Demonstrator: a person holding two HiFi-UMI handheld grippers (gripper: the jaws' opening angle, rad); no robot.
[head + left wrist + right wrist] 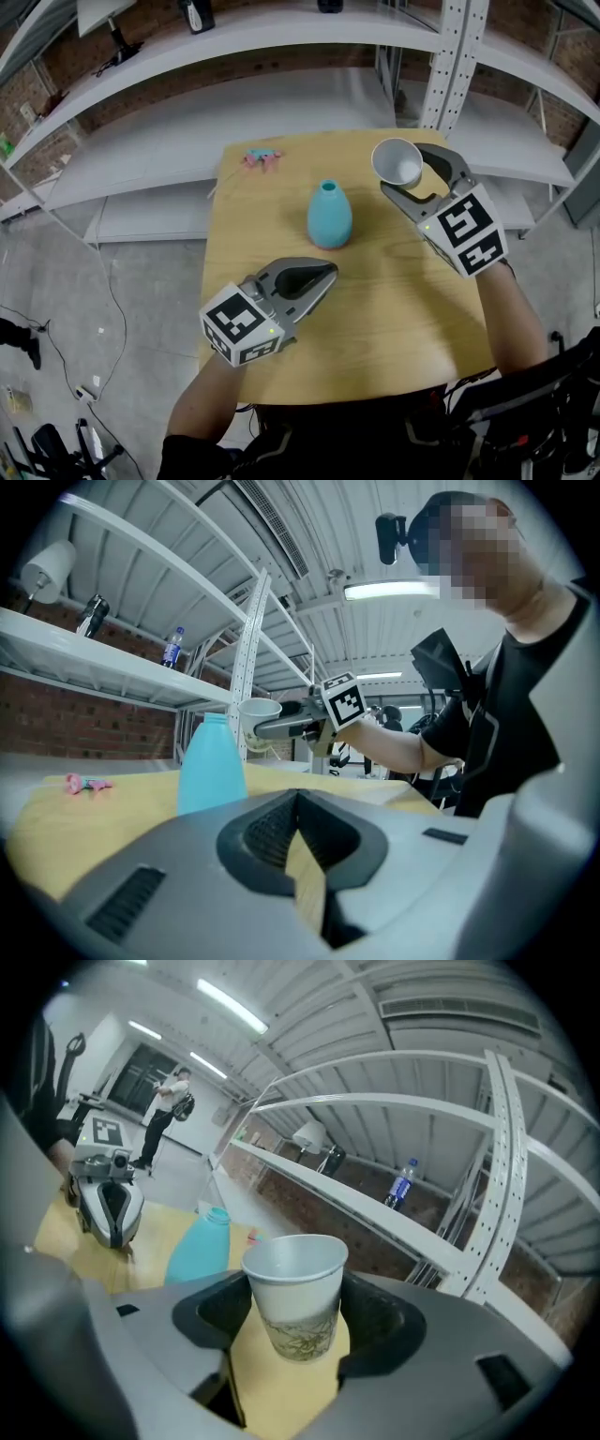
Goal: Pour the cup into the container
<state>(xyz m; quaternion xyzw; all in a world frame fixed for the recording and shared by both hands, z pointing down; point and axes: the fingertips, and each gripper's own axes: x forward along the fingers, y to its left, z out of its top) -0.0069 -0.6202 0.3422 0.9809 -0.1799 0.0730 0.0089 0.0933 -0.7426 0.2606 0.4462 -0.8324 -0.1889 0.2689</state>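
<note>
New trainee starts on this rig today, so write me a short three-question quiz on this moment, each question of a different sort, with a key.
1. What does the right gripper hold?
A. a plastic bottle
B. a white paper cup
C. nothing

2. Is the cup over the mouth of the blue container yet?

3. True or false: the left gripper has its jaws wide open around the container.

Key
1. B.
2. No. In the head view it hangs in the air off to the container's right.
3. False. Its jaws are together with nothing between them, and it is on the near side of the container.
</note>
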